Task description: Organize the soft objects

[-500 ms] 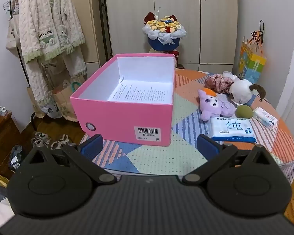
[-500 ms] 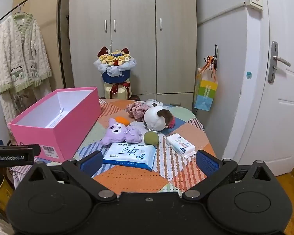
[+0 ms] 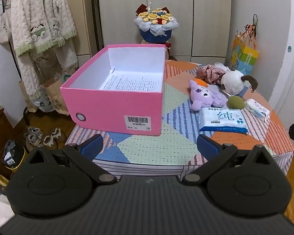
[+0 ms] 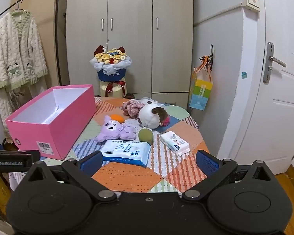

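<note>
The soft things lie in a loose cluster at the right of the left wrist view, on the patchwork-covered bench [image 3: 147, 148]: one purple plush [image 3: 204, 97], one white plush with brown ears [image 3: 233, 81], one crumpled floral cloth [image 3: 210, 72] behind them, and one green ball [image 3: 235, 102] touching the top edge of the large wipes pack [image 3: 222, 121]. A second, smaller wipes pack [image 3: 257, 112] sits just beside the ball toward the right edge. That makes two plush toys, one cloth, one ball and two packs.

One pink box [image 3: 115, 105] stands left of centre, open and holding only a printed sheet on its floor; I judge it the likely destination, and nothing soft is in it yet.

Both tools hang short of the bench edge at the bottom of their frames. The left gripper [image 3: 149, 147] has its fingers spread wide and holds nothing; the right gripper [image 4: 149, 159] is likewise spread and empty, aimed at the large pack.

The risks look like these: the ball could roll off the bench if the pack or purple plush is nudged; a shallow pinch on plush fur may slip; the glossy packs lie flat and may slide instead of lifting; the light box could shift if bumped.
</note>
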The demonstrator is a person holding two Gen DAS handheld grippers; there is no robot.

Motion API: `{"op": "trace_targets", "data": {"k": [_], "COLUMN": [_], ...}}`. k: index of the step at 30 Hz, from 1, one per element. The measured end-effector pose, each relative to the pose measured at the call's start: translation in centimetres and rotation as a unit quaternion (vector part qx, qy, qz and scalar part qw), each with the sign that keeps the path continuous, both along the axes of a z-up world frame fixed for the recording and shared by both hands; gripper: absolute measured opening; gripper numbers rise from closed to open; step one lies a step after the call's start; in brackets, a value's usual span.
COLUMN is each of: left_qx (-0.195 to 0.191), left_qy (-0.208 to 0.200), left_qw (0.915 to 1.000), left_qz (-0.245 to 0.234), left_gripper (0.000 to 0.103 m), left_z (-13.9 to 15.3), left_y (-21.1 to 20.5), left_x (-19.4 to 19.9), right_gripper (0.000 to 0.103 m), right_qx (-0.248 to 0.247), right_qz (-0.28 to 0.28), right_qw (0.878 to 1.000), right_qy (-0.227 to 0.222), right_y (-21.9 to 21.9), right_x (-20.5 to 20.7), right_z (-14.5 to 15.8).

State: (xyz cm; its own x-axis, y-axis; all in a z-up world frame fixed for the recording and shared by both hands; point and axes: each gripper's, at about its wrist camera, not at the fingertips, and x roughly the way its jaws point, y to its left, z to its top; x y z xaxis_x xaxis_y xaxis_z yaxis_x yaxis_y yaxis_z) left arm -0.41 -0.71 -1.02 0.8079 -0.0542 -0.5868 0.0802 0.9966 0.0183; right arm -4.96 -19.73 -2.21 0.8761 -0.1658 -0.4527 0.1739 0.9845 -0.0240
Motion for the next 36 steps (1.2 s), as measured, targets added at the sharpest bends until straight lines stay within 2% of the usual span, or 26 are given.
{"op": "trace_targets", "data": {"k": [8,23,36], "left_qx": [-0.003,0.004,0.001], "left_qy": [-0.025,-0.028,-0.029], "left_qw": [0.9996,0.9996,0.9995], "left_qz": [-0.015,-0.001,-0.016], "left_gripper": [0.103,0.103,0.103], "left_z": [-0.1,-1.0,-1.4], "left_y": [-0.4,-0.8,-0.7], "left_x": [0.0,0.3,0.4], "right_gripper": [0.102,0.102,0.102], "right_qx": [0.001,0.012,-0.002], "right_qz": [-0.001,0.015,0.016], "right_qw": [1.0,1.0,1.0], "right_qy": [0.004,0.011,-0.003], "right_y": [-0.9,-1.5,-1.1], "right_x": [0.2,0.7,0.1], "right_z": [-0.4,-1.5,-1.4]}}
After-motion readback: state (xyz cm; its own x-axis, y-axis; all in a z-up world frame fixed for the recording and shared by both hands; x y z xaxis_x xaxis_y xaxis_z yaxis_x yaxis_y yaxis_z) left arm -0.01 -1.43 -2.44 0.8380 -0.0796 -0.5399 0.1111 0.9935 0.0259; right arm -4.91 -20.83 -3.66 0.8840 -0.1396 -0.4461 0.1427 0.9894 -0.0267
